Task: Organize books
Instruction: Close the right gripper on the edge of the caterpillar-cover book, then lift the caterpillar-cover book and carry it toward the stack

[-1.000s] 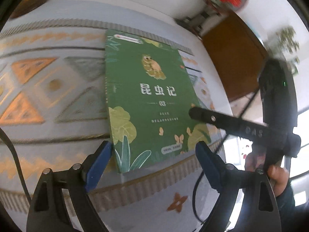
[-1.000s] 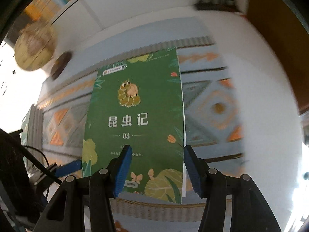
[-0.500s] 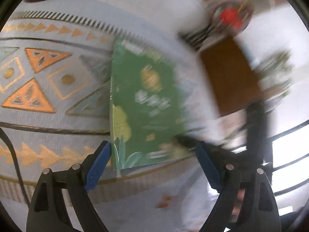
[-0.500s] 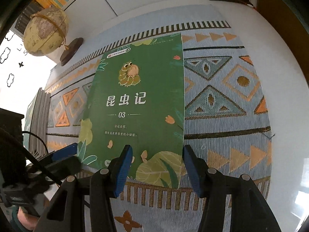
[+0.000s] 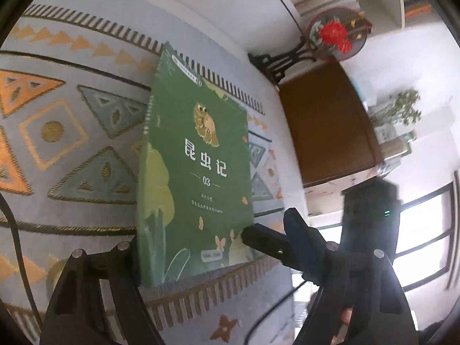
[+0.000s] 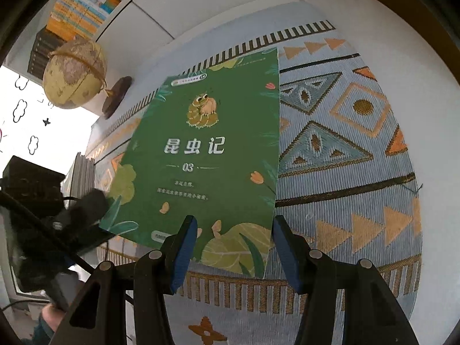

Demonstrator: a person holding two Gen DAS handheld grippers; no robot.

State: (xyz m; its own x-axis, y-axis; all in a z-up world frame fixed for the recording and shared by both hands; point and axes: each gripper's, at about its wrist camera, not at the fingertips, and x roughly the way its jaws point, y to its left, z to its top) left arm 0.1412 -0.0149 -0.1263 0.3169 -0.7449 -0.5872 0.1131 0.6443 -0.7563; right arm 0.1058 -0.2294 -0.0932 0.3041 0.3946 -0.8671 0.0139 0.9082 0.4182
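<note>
We see the left gripper (image 5: 212, 256) part-closing, jaws unclenched astride the book's (image 5: 198, 172) near-left corner; the book lies flat on the desk's mat (image 6: 345, 149); right gripper (image 6: 234, 247), open, straddles its near edge, presumably for a two-sided lift.

Green book (image 5: 198, 172) on patterned cloth (image 5: 66, 132)

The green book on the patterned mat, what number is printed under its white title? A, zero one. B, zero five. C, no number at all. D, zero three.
D: the green book lying on the patterned mat shows "03" between two short lines just below its white title, readable in both wrist views.
</note>
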